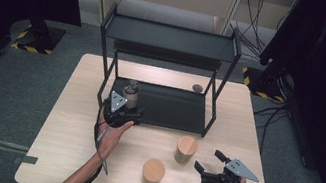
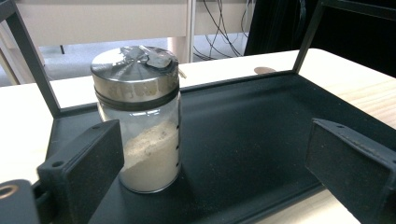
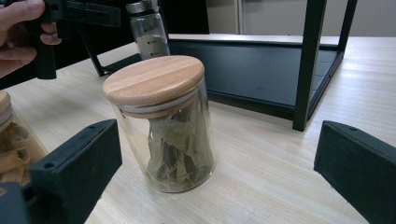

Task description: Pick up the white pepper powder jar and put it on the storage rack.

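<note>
A: Where is the shaker [image 2: 137,119]?

B: Upright on the lower shelf [image 2: 243,135] of the black rack [image 1: 170,39], near its front left corner. In the left gripper view it stands just past the left jaw, off to that side of the gap, not between the jaws.

A: And the left gripper [image 1: 120,107]?

B: Jaws spread wide, clamping nothing, at the shelf's front edge.

A: The right gripper [image 1: 211,166]?

B: Also spread, low over the counter [image 1: 77,107]. The leaf jar [image 3: 161,123] with the wooden lid stands ahead of it, nearer its left jaw, untouched. A second wooden-lidded jar [image 1: 153,172] sits near the counter's front edge.
</note>
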Motion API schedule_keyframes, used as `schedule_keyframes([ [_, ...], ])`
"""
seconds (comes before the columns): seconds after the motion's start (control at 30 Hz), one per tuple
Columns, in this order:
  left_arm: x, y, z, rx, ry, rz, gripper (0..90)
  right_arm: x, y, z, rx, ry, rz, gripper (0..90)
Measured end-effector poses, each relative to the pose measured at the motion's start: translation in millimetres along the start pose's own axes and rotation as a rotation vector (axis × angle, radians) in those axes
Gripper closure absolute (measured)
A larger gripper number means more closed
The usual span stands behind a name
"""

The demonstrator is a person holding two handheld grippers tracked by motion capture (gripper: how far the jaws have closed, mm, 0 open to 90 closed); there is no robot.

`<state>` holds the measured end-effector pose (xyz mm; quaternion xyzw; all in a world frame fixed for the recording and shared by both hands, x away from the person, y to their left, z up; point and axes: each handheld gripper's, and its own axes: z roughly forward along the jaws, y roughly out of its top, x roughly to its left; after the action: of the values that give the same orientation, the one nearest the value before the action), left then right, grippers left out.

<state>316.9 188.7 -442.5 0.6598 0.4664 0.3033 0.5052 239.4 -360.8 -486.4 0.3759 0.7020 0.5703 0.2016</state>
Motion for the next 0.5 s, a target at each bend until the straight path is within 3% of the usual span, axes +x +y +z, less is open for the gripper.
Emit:
schedule_keyframes([
  [0.5, -2.7, -12.5, -15.0, -0.013, -0.027, 0.010, 4.2, 0.3, 0.0, 0.0, 0.000, -0.001, -0.002, 1.0],
])
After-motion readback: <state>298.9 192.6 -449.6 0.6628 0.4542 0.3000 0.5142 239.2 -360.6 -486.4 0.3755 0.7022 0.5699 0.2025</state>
